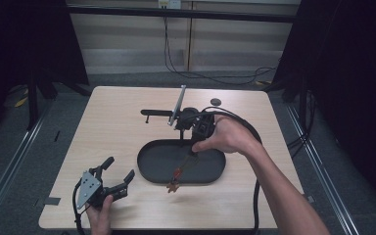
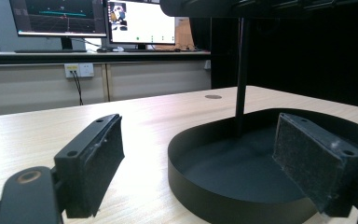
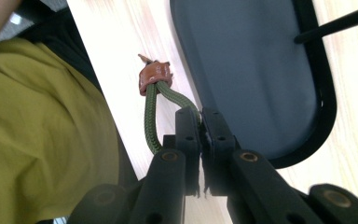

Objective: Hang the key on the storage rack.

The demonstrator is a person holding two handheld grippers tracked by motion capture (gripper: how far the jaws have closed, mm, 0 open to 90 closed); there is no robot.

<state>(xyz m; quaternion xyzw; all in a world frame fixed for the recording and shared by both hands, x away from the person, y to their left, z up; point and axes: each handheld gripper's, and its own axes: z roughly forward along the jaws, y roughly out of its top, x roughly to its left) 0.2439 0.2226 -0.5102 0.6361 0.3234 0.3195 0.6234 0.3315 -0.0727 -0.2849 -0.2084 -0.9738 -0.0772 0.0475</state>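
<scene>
My right gripper (image 1: 194, 150) hangs point-down over the black oval tray (image 1: 149, 149), shut on an olive-green cord loop (image 1: 185, 166). The cord ends in a brown leather tag (image 1: 172, 185) that dangles near the tray's front rim. In the right gripper view the jaws (image 3: 200, 116) pinch the cord (image 3: 150, 119), with the tag (image 3: 154, 77) below them beside the tray (image 3: 261, 70). My left gripper (image 1: 119, 177) rests at the table's front left, open and empty. Its pads (image 2: 93, 163) frame the tray's near wall (image 2: 214, 198).
A thin black post (image 2: 241, 70) rises from the tray and carries a horizontal arm (image 1: 156, 113) and a grey metal bar (image 1: 177, 105). A small dark disc (image 1: 216, 102) lies at the table's far side. The person's yellow-green shirt (image 3: 37, 140) is beneath the right gripper.
</scene>
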